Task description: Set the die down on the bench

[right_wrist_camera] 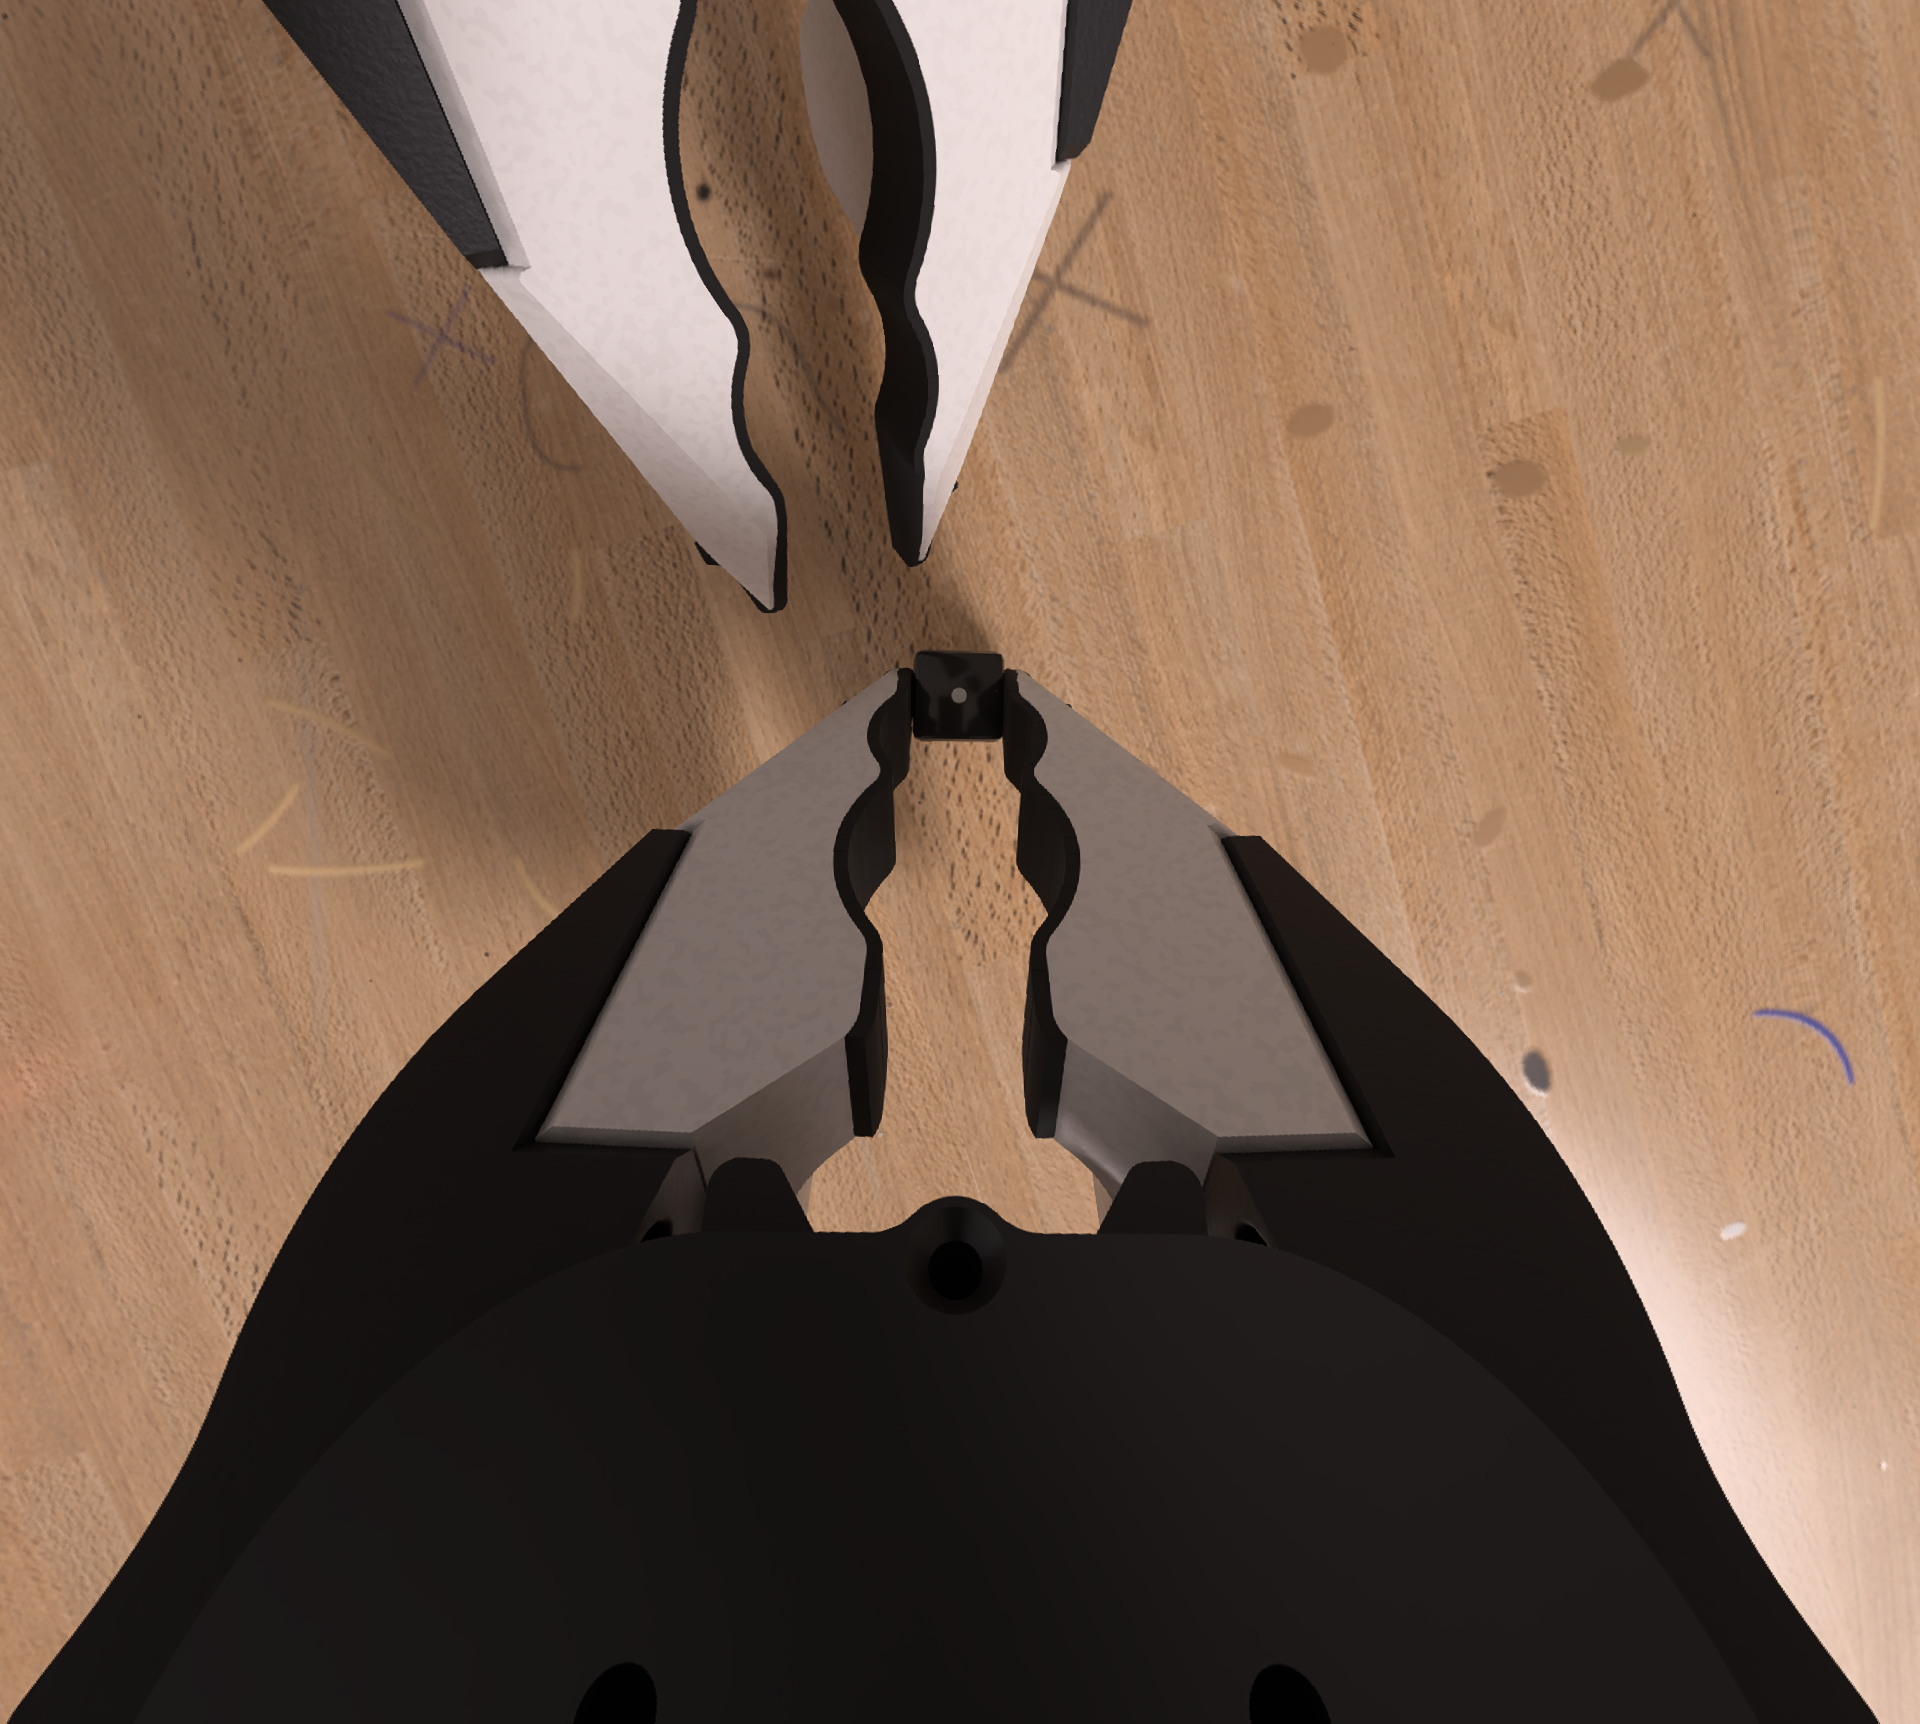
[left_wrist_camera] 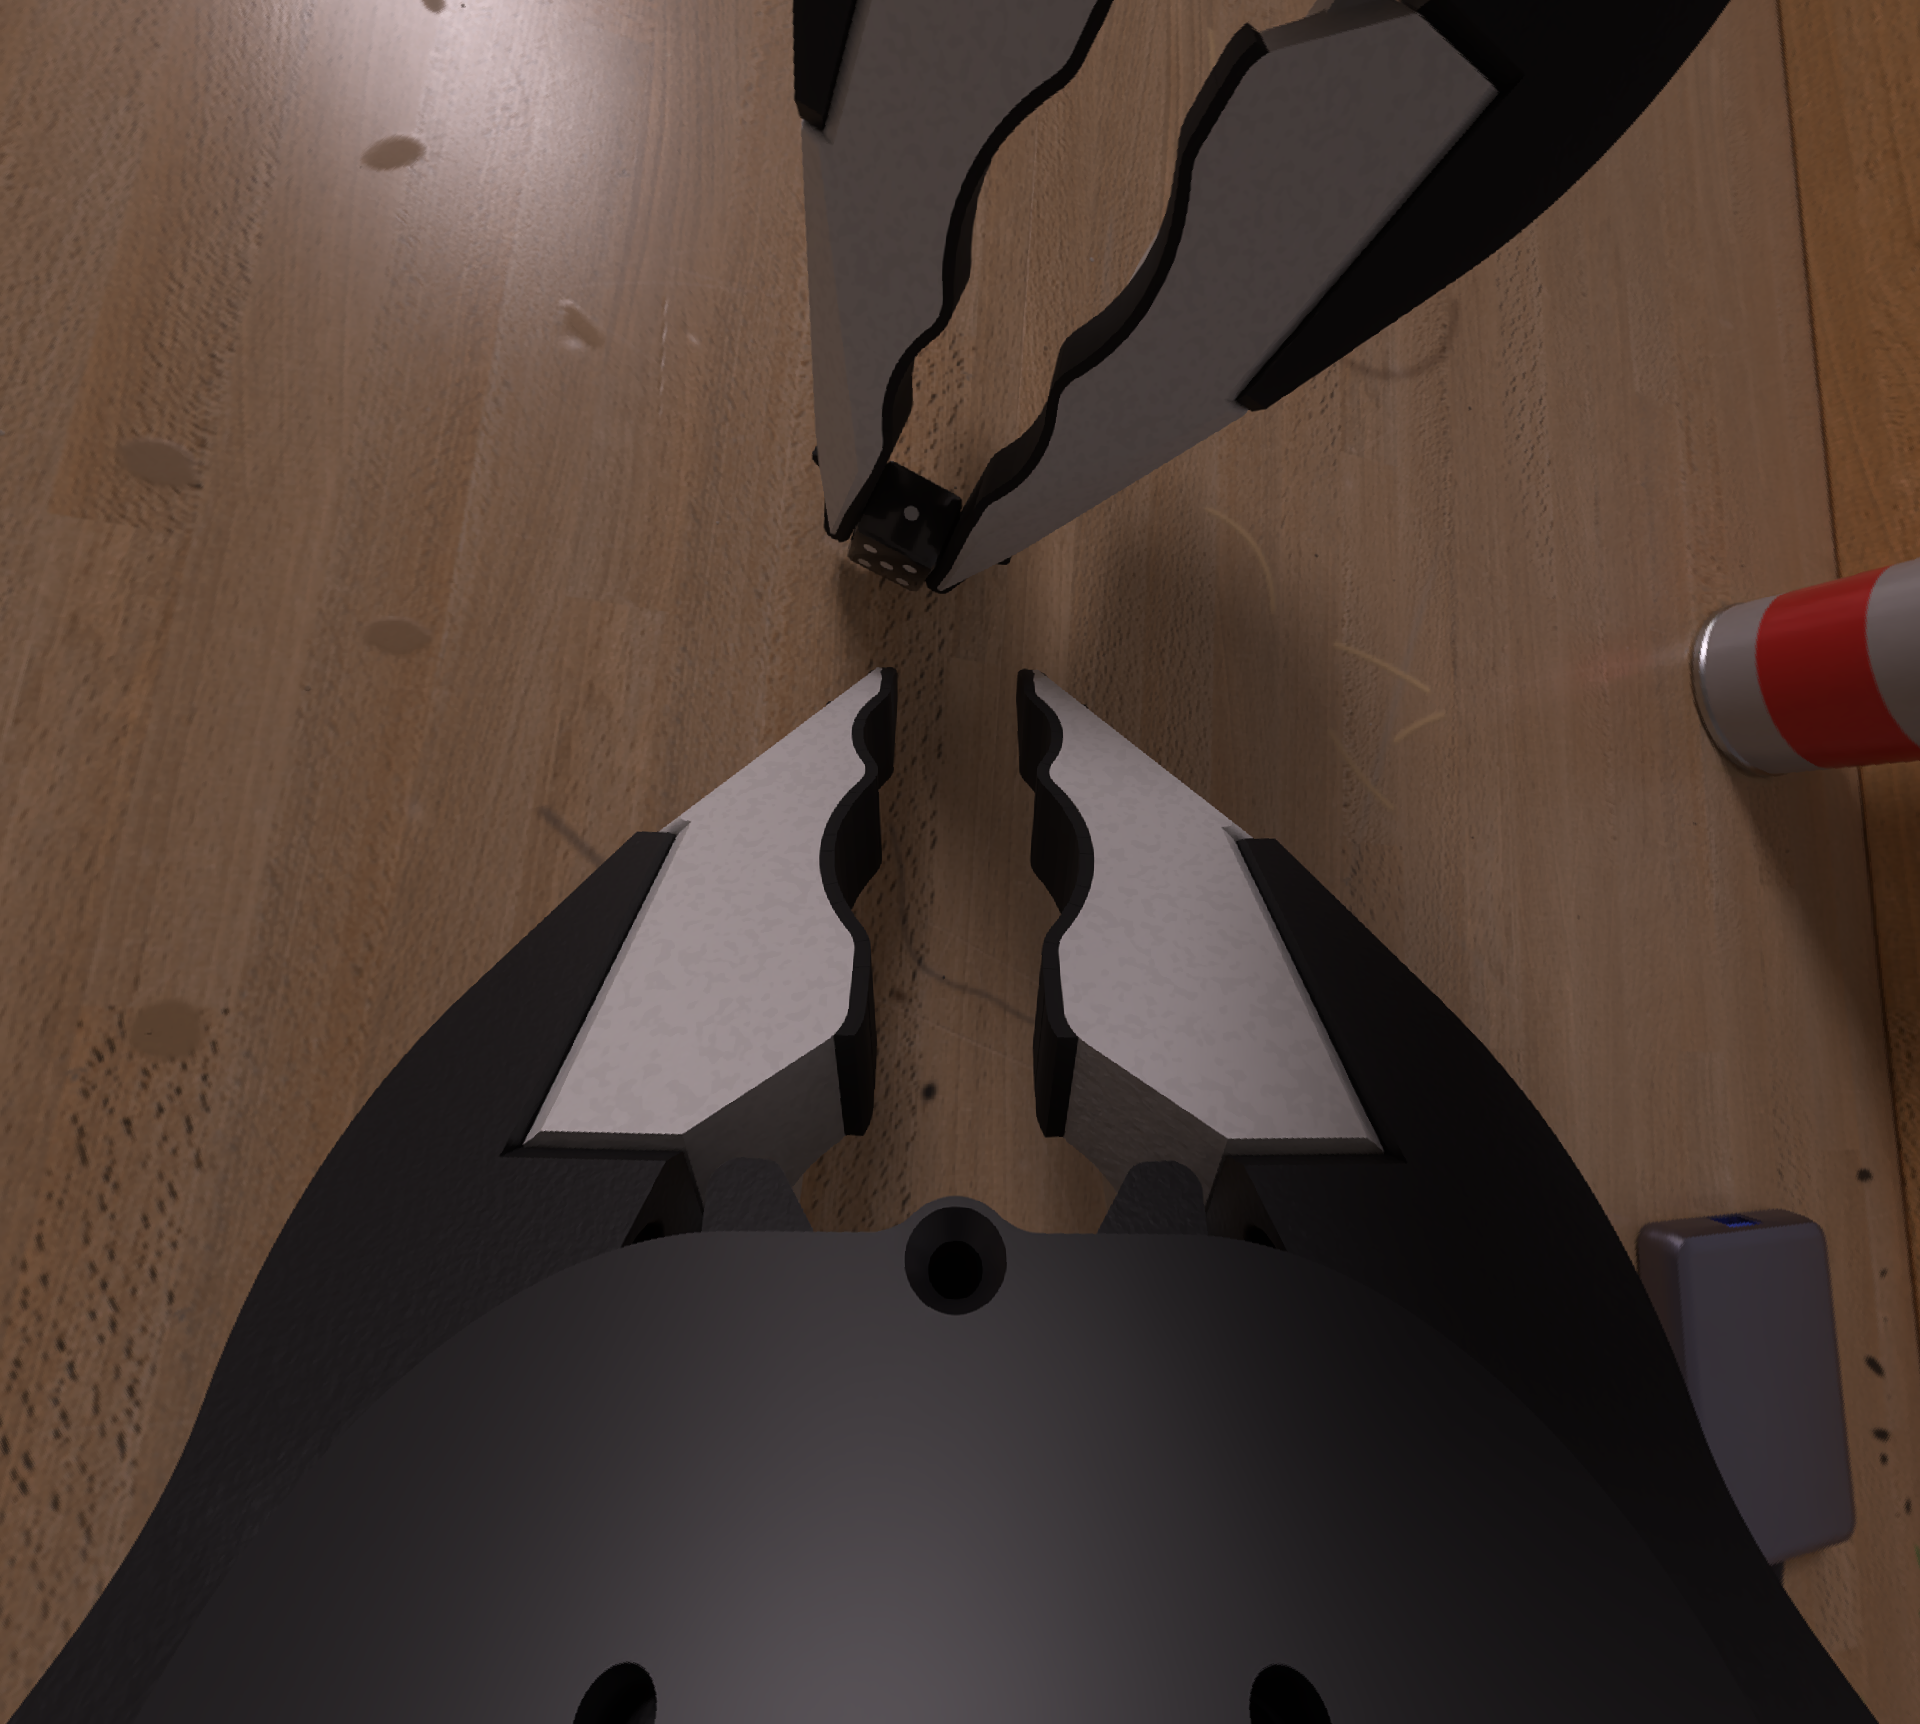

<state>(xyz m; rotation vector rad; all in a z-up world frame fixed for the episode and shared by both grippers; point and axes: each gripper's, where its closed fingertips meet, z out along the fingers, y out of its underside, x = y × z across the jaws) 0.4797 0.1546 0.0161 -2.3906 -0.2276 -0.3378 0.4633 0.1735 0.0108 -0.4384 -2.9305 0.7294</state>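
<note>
A small black die [right_wrist_camera: 957, 698] with pale pips is pinched between the fingertips of my right gripper [right_wrist_camera: 957, 685], just above the wooden bench [right_wrist_camera: 1455, 635]. In the left wrist view the die [left_wrist_camera: 902, 528] shows at the tips of the right gripper [left_wrist_camera: 900, 536], which comes in from the top. My left gripper [left_wrist_camera: 956, 682] is open and empty, its tips a short way in front of the die. It shows from above in the right wrist view [right_wrist_camera: 844, 578], pointing at the die.
A red and silver can [left_wrist_camera: 1813, 682] lies on the bench [left_wrist_camera: 416, 739] at the right edge of the left wrist view. A grey box-shaped device [left_wrist_camera: 1751, 1383] sits at the lower right. The wood carries stains, pencil marks and scratches.
</note>
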